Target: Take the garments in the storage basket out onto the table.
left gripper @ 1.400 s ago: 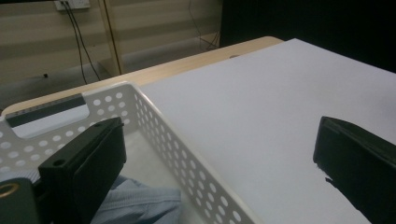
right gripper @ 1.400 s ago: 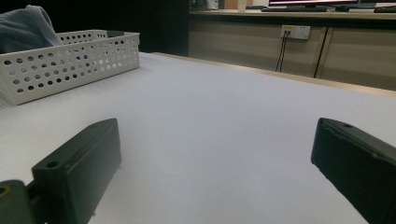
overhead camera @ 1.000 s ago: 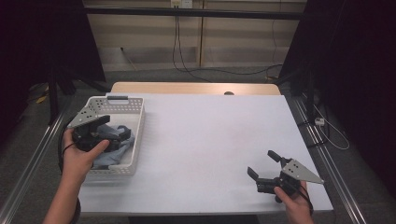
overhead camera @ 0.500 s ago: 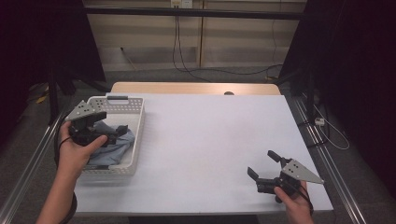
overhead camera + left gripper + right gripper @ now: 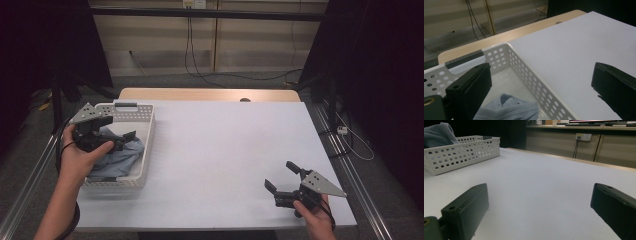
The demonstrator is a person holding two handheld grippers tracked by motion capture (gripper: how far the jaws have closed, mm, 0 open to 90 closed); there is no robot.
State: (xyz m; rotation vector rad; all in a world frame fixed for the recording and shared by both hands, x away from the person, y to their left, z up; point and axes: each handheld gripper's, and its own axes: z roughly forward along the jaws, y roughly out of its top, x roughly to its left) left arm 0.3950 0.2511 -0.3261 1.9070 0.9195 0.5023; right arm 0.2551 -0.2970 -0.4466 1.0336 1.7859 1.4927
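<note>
I held my left gripper [image 5: 126,141] above the white basket [image 5: 145,150] at the table's left edge, its 2 jaws spread wide and holding nothing. The light-blue cloth [image 5: 117,159] lay crumpled inside the basket, just below and between the jaws in the left gripper view [image 5: 509,108]. The step in hand, as I judged it, was taking the cloth out. Doing it well meant lowering straight onto a raised fold, keeping both jaws inside the perforated wall [image 5: 529,75], and closing on enough layers to hold. My right gripper [image 5: 285,181] rested low over the bare white table [image 5: 225,150], well apart, jaws equally wide and empty.
</note>
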